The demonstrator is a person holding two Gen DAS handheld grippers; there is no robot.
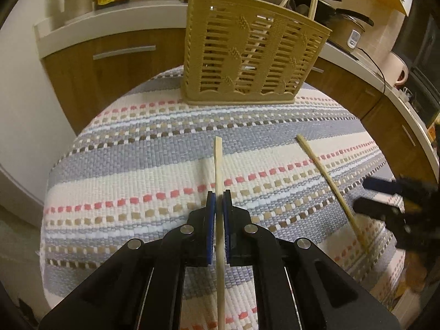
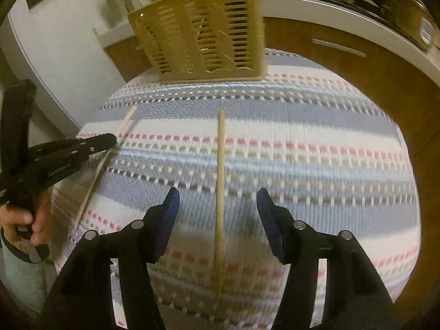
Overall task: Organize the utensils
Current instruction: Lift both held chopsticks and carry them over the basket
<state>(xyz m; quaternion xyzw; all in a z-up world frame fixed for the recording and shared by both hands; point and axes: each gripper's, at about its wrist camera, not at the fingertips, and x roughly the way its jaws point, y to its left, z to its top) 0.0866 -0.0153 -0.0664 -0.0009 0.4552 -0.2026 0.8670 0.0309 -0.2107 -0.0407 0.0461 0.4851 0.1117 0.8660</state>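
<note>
The left tool (image 1: 219, 195) is closed on 1 chopstick (image 1: 218, 165) partway along its length, while the right tool (image 2: 218, 192) hangs wide open, empty, straddling the second chopstick (image 2: 220, 181) that lies flat on the striped cloth (image 2: 316, 143) of the desk. To finish well, lower the right tool until its pads flank that stick, then close squarely at mid-length so it cannot swivel. Both sticks should then go tip-down into the slatted holder (image 1: 247, 49) at the far edge, well apart from them now.

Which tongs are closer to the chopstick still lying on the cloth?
Right. The right tongs sit open with that loose chopstick lying between the fingers. The left tongs are off to its side, shut on another chopstick.
</note>
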